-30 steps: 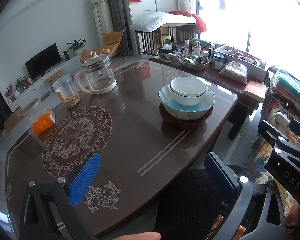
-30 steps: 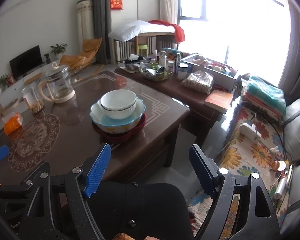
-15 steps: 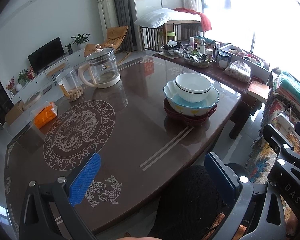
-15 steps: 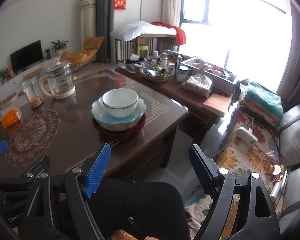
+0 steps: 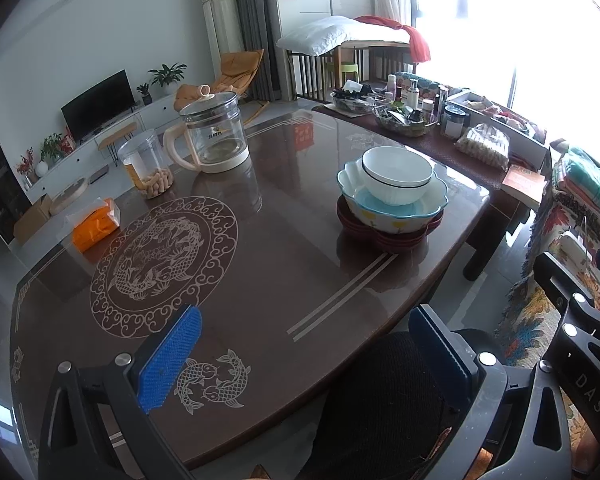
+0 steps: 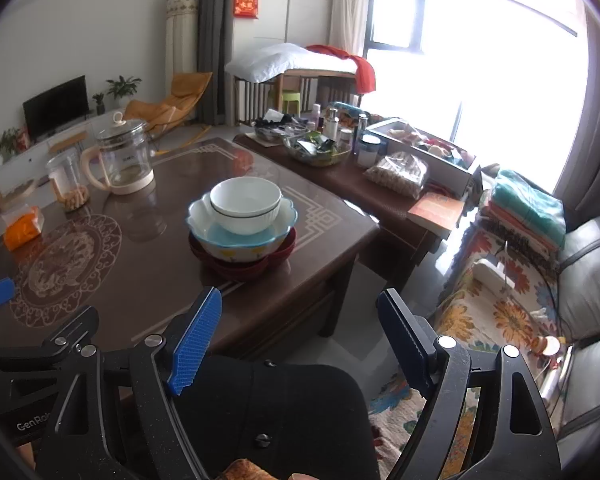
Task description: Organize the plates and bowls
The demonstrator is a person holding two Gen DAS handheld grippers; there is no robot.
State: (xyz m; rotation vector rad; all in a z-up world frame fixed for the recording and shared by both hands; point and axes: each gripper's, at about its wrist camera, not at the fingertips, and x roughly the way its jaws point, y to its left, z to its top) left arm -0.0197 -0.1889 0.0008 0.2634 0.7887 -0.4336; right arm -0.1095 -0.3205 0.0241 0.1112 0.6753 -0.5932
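A dark brown glossy worktop (image 5: 284,248) fills most of both views, patterned with a pale round dragon medallion (image 5: 164,256) and a pair of fish near its close edge. Toward the far right part of the worktop stands a stack of three dishes: a white bowl (image 5: 397,175) with a thin dark line under its rim sits inside a wider scalloped bowl (image 5: 392,210) that is pale blue within and has yellow marks on its outer wall, and that in turn rests on a dark red plate (image 5: 384,234) with a lobed edge. The left tongs (image 5: 304,346) hang low over the near edge of the worktop, their blue pads spread wide and holding nothing, well apart from the stack. The right tongs (image 6: 300,338) are likewise spread wide and empty, held over a black chair back (image 6: 268,412) just off the worktop's near corner (the stack lies ahead and slightly left of them in that view). Farther back on the worktop stand a glass kettle (image 5: 212,132) with a cream handle and base, a clear jar (image 5: 146,164) partly filled with tan snacks just left of it, and an orange tissue pack (image 5: 94,226) nearer the left edge. Beyond the worktop, a lower side table (image 6: 340,178) is crowded with bottles, a basket and bags, beside a bright window.
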